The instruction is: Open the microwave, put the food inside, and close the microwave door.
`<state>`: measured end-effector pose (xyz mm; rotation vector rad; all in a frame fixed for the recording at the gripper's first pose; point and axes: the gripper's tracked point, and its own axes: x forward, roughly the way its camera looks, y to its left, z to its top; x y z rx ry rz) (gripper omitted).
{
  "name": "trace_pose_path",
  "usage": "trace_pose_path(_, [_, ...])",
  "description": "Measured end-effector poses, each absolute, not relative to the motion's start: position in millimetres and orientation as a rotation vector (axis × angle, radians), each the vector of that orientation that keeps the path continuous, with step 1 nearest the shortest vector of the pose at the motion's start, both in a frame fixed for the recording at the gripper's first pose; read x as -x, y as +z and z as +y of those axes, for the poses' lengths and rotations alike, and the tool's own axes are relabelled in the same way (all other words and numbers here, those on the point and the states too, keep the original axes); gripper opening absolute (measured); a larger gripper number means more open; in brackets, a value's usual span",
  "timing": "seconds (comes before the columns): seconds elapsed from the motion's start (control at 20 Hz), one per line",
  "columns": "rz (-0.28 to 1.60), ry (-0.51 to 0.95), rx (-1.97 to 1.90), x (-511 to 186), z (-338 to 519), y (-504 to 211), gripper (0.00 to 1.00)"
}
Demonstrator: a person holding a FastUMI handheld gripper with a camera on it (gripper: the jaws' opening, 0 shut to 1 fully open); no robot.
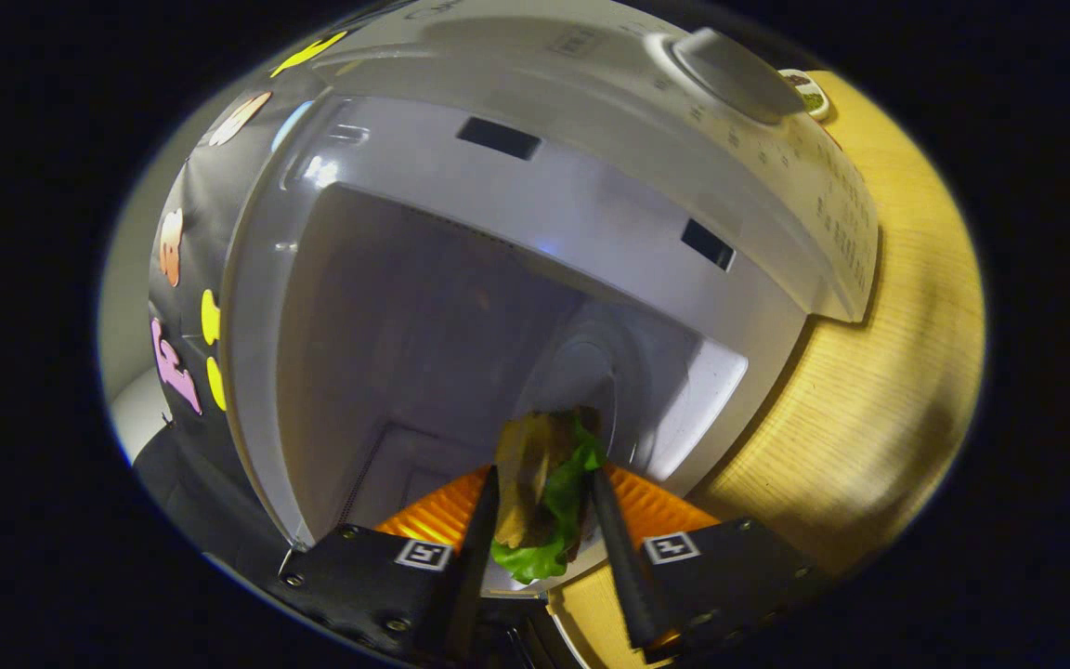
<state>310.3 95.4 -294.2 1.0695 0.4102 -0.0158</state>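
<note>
Gripper view looks into the open microwave (535,214), its cavity (424,334) facing the gripper (544,506). The fingers are closed narrowly on a sandwich (544,483) with lettuce hanging out, both pressing its sides, so the food sits between them at the cavity's mouth, with the turntable (591,372) just beyond. The control knob (730,70) sits above, and the wooden table (869,390) is alongside. Risks, as I judge them: the loose lettuce could slip free, the sandwich could squash or tilt under the squeeze, or the fingers could knock the cavity's edge on entry.
</note>
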Motion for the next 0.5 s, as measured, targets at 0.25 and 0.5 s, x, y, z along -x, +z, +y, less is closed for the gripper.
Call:
trace_pose_path(0.25, [0.459, -0.078, -0.881, -285, 61, -289, 0.97])
trace_pose_path(0.5, [0.463, -0.099, -0.758, -229, 22, -265, 0.97])
